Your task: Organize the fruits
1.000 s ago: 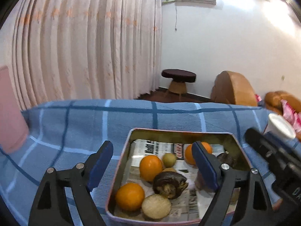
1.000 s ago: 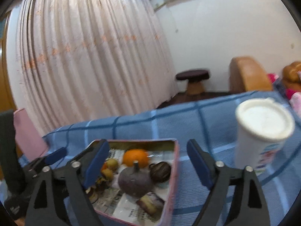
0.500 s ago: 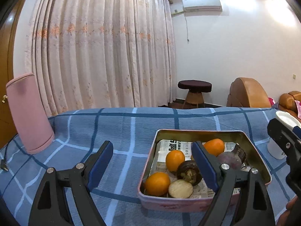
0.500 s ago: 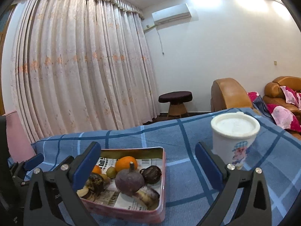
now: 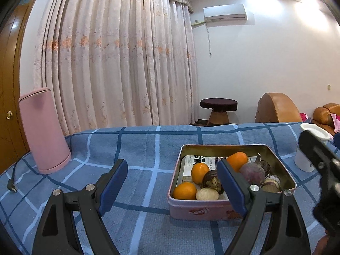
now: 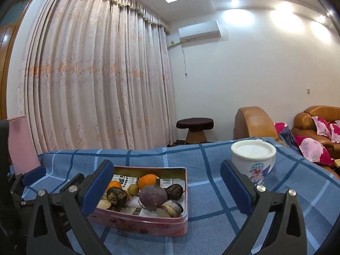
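1. Tongs first: the left tongs (image 5: 172, 187) have black plastic arms with metal rivets and flat blue pads, spread wide with nothing between the pads and nothing touched; they hang above the checked cloth, and the right pad (image 5: 230, 188) overlaps the tin only in the line of sight.
2. The right tongs (image 6: 165, 188) are of the same build and stand at their widest, also empty; the tin shows through the gap between their arms.
3. The tin (image 5: 282, 167) is a rounded rectangular metal box, dull gold inside, pink with worn print outside, lined with newspaper (image 5: 194, 163). It sits on the worktop (image 5: 136, 148) near the middle, nearer the front edge than the far one.
4. Inside lie three smooth oranges (image 5: 184, 190), a pale cut round (image 5: 207, 194), a rough dark brown knobbly piece (image 5: 213, 181), a matte purple beet-like root (image 6: 153, 197) with a stalk, and a small yellow-green fruit (image 6: 133, 189).
5. The worktop is covered by a woven blue cloth with light and dark check lines.
6. A white lidded cup (image 6: 254, 159) with a cartoon print stands toward the right edge, apart from the tin; a pink smooth cylinder (image 5: 43, 129) stands toward the left edge, with a black cable (image 5: 12, 178) beside it.
7. Compared with a second ago, both cameras sit lower and farther back, so the tin looks smaller and more of the curtain (image 5: 119, 63) shows; the right tongs have spread a little wider.
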